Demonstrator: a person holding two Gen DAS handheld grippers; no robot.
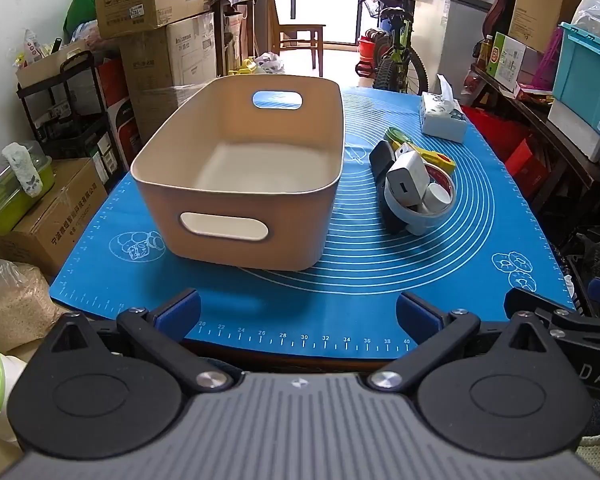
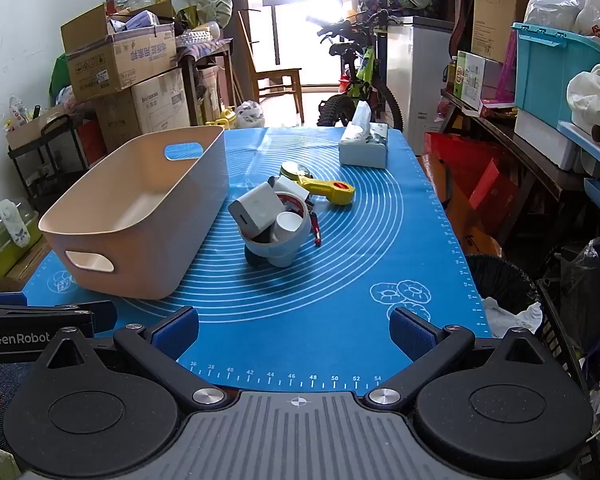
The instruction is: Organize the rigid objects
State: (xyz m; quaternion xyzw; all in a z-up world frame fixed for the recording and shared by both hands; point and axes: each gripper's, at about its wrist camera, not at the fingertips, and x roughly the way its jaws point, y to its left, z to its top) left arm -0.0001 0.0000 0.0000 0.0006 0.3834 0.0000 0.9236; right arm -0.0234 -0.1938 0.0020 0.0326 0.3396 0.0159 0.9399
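Both our claws, left (image 1: pixel 298 312) and right (image 2: pixel 294 330), are spread and empty, so we'd grab the charger (image 2: pixel 256 210) ahead-left of the right one first, then drop it in the bin (image 2: pixel 132 216).

One bin (image 2: pixel 140 216). One mat (image 2: pixel 340 312). One tissue box (image 2: pixel 364 148). One pale blue bowl (image 2: pixel 280 252). One white charger (image 2: pixel 256 208). One white cylinder (image 2: pixel 288 226). One yellow tool (image 2: pixel 332 191). One tape roll (image 2: pixel 292 202). Two grippers: left (image 1: pixel 298 314), right (image 2: pixel 294 330).
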